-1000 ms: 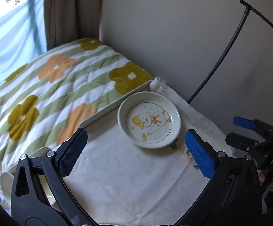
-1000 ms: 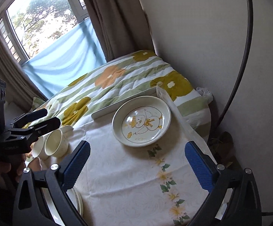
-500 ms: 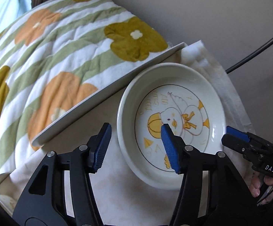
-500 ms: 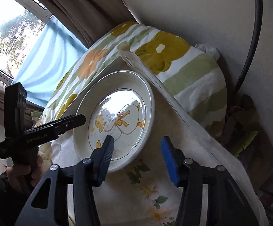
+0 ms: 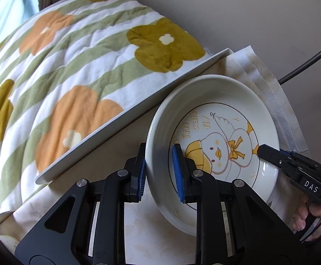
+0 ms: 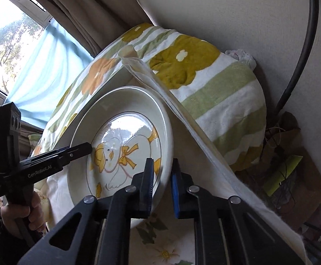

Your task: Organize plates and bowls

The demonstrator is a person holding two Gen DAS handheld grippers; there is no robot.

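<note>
A cream deep plate (image 5: 224, 132) with a yellow duck drawing lies on the white tablecloth (image 5: 156, 238) near the table's far corner. My left gripper (image 5: 159, 172) is shut on its left rim, one blue pad outside and one inside. My right gripper (image 6: 162, 183) is shut on the opposite rim of the same plate (image 6: 120, 137). Each gripper also shows in the other's view: the right one (image 5: 293, 167) and the left one (image 6: 50, 161).
A bed with a flower-patterned quilt (image 5: 72, 66) lies right behind the table edge (image 5: 127, 119). A wall (image 5: 237, 11) and a black cable (image 6: 302, 50) stand to the right. Clutter (image 6: 288, 172) lies on the floor beside the bed. A window with curtains (image 6: 39, 44) is far left.
Both grippers moved in on the plate from opposite sides and closed on its rim. A second ago both were wide open and farther back.
</note>
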